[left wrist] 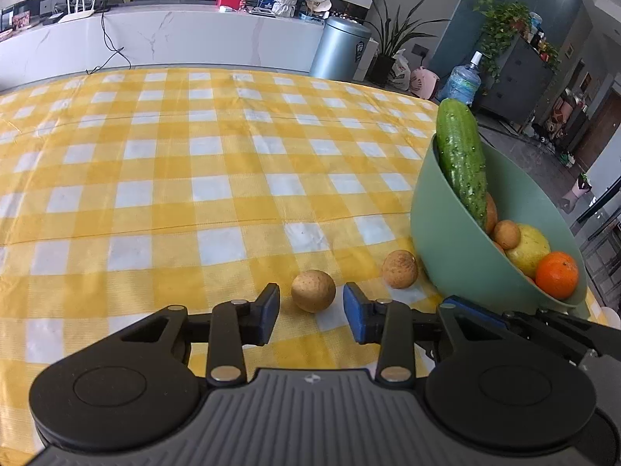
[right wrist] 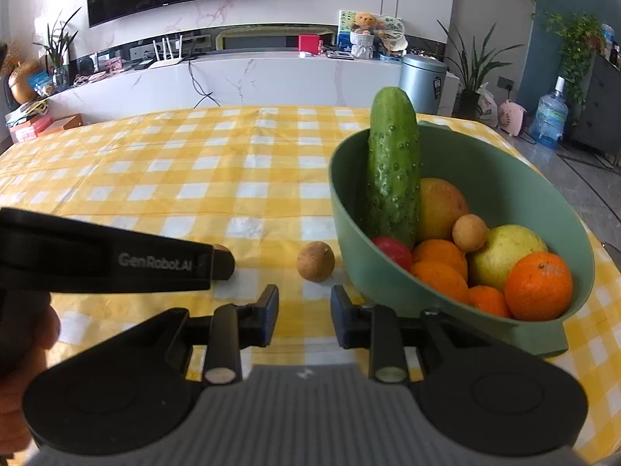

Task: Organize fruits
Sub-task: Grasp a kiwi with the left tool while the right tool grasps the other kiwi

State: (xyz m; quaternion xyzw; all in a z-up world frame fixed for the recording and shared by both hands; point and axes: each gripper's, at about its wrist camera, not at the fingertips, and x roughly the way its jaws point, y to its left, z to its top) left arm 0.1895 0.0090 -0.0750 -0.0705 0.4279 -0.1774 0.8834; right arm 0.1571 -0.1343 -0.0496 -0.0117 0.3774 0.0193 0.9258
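Observation:
A small brown round fruit (left wrist: 313, 290) lies on the checked cloth between the tips of my left gripper (left wrist: 311, 308), which is open; the blue pads stand clear of it on both sides. A second brown fruit (left wrist: 399, 269) (right wrist: 315, 261) rests beside the green bowl (left wrist: 438, 233) (right wrist: 349, 209). In the bowl a cucumber (left wrist: 462, 155) (right wrist: 394, 163) leans upright among oranges (right wrist: 537, 285), a yellow-green fruit and one more small brown fruit. My right gripper (right wrist: 304, 310) hovers low in front of the bowl, jaws narrowly apart and empty. The left gripper's black body (right wrist: 116, 260) hides most of the first fruit.
The yellow-and-white checked cloth (left wrist: 194, 178) covers the table far back and to the left. The bowl stands near the table's right edge, with floor beyond. A person's hand (right wrist: 27, 334) shows at the lower left. A silver bin (left wrist: 341, 46) and a water bottle stand behind the table.

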